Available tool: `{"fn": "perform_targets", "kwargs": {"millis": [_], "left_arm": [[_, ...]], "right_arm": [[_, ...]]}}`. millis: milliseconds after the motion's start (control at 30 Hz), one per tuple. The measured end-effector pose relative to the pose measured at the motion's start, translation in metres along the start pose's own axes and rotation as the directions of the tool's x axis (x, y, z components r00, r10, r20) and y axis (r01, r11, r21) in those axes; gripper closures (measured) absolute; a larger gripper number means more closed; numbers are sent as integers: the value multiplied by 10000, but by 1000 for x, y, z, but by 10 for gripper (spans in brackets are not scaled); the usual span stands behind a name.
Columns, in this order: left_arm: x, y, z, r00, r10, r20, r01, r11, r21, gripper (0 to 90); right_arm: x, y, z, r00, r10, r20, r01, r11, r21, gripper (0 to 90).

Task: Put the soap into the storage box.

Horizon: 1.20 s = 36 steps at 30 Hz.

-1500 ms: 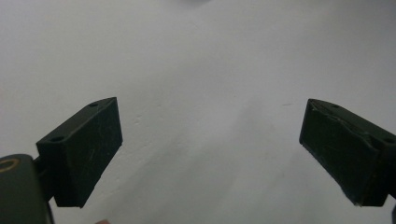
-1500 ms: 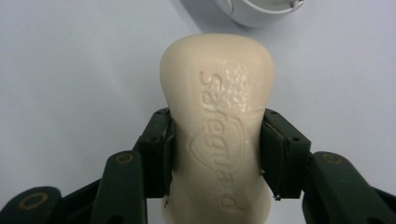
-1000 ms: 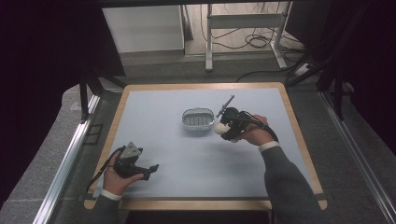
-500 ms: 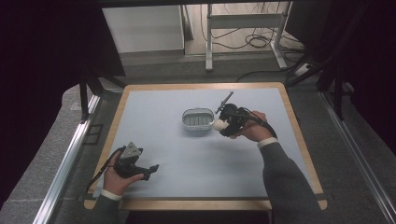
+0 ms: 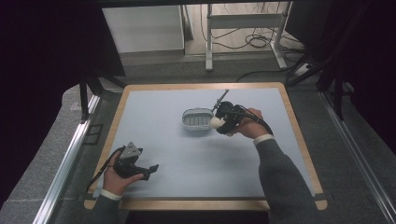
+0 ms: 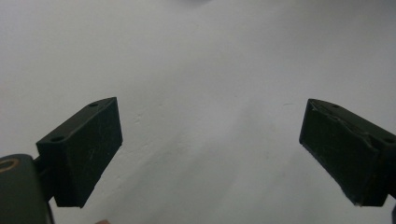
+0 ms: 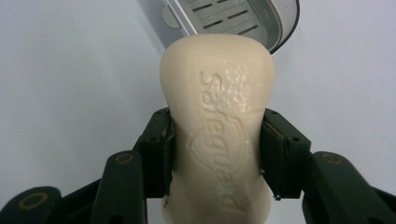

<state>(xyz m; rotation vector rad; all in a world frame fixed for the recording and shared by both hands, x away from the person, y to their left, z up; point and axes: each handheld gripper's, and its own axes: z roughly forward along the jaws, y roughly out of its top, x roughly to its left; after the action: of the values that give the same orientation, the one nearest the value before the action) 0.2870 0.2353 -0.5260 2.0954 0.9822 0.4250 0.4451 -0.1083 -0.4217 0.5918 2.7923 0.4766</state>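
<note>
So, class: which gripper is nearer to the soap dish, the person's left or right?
Right. The right gripper, shut on the soap bar, sits just beside the soap dish. The left gripper, open, rests near the table's front-left corner, well away.

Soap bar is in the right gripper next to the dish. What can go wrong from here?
1. The right gripper pinches the soap bar only across its narrow waist, with most of the bar sticking out past the pads. It could pivot or slip.
2. The soap dish is small and stands loose on the table. A nudge from the bar or gripper may slide it.
3. The left gripper, jaws open, rests far from the dish, so nothing steadies it.
</note>
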Motion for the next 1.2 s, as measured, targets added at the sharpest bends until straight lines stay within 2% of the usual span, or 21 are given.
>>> {"fn": "perform_targets", "kwargs": {"millis": [167,267,400,500,1200], "left_arm": [[1,0,0,10000,-10,5,10,10000,8,63],[1,0,0,10000,-14,10,14,10000,12,63],[1,0,0,10000,-18,14,18,10000,14,63],[0,0,1,10000,-15,26,15,10000,23,63],[1,-1,0,10000,35,-10,-35,10000,55,63]], "right_arm": [[-4,3,2,10000,27,19,-27,10000,-45,496],[-5,3,4,9998,215,8,-215,9998,4,496],[-7,4,7,9998,167,-50,-166,9999,12,496],[-7,7,8,9999,-66,-86,66,10000,-15,496],[-13,37,17,9997,-219,-63,219,9997,-69,496]]}}
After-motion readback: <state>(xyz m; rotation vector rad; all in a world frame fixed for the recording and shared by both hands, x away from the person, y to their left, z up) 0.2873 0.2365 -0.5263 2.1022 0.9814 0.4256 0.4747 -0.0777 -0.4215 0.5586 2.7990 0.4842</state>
